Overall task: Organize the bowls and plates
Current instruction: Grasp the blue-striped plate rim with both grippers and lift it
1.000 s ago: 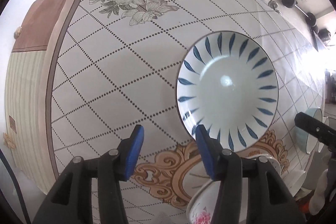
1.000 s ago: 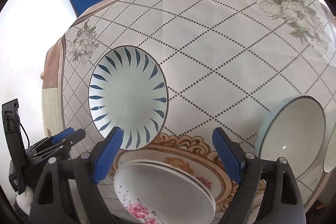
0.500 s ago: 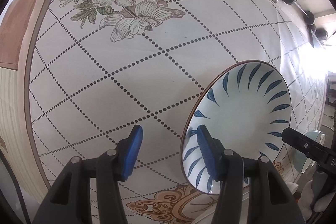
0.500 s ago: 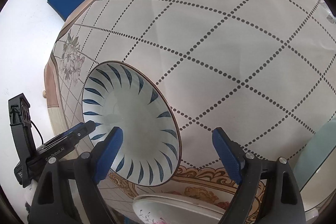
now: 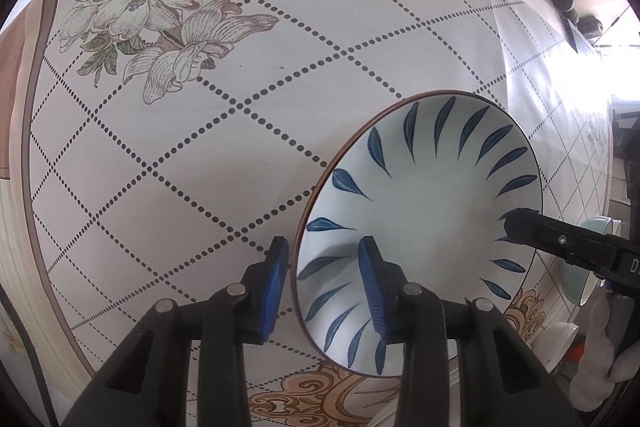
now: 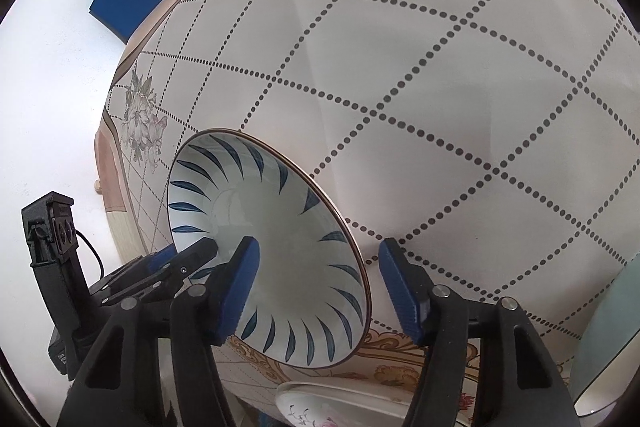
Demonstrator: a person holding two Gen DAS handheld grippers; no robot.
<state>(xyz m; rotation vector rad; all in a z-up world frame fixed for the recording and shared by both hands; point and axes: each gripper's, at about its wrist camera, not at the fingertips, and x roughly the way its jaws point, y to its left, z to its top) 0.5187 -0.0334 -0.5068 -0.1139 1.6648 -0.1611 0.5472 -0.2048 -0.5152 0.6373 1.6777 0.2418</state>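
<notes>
While our left claw [image 5: 322, 281] and right claw [image 6: 318, 285] each straddle its rim, spread and not clenched, we see the white ceramic bowl with blue leaf strokes [image 5: 424, 227] on the table [image 5: 248, 131] with a pale-green bowl [image 6: 608, 343] beyond.

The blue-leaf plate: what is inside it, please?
Inside the blue-leaf plate no food shows; one finger of each hand-held gripper, left and right, reaches in, hiding the surface beneath.

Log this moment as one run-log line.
left gripper: open, straddling rim | right gripper: open, straddling opposite rim | blue-leaf plate: on tablecloth | floral plate: near edge
</notes>
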